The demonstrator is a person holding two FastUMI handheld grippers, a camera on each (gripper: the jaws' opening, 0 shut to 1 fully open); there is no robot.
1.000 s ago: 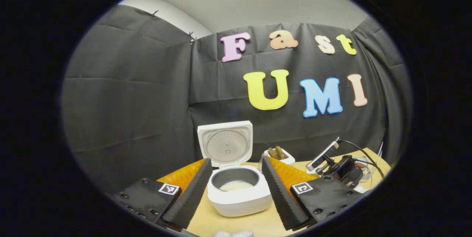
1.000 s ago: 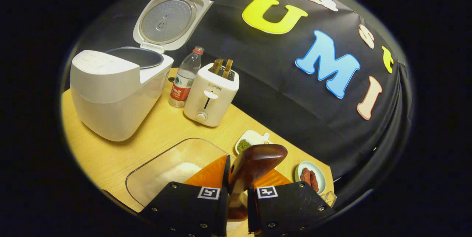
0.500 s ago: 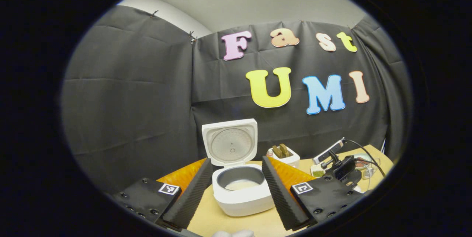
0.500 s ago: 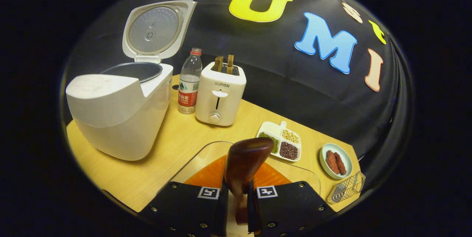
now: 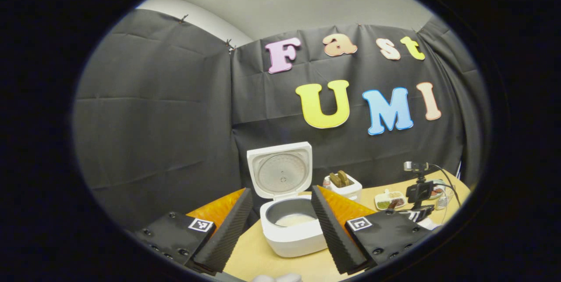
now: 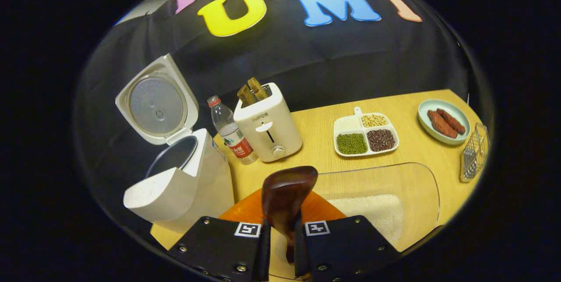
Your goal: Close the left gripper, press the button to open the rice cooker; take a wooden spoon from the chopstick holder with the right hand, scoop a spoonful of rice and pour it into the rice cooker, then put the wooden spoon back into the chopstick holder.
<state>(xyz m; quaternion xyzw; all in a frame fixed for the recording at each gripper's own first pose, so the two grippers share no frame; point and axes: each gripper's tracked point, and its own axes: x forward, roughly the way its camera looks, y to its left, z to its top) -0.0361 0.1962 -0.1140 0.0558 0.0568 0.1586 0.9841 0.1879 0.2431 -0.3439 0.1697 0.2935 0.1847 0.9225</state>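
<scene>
Spoon swung off the rice cooker toward the right side of the desk.

The right tool (image 6: 279, 247) stays clamped on the wooden spoon (image 6: 287, 194), whose bowl now hangs over the clear rice container (image 6: 420, 185) rather than beside the rice cooker (image 6: 175, 185); with rice already in the pot (image 5: 292, 219), the pour looks done and the return to the chopstick holder is probably next. The left tool (image 5: 280, 225) hangs open, idle, before the open cooker. The wire holder (image 6: 473, 157) stands at the far right; the bean tray (image 6: 366, 138), sausage plate (image 6: 442, 122), toaster (image 6: 268, 126) and bottle (image 6: 230, 133) lie well behind the path.
</scene>
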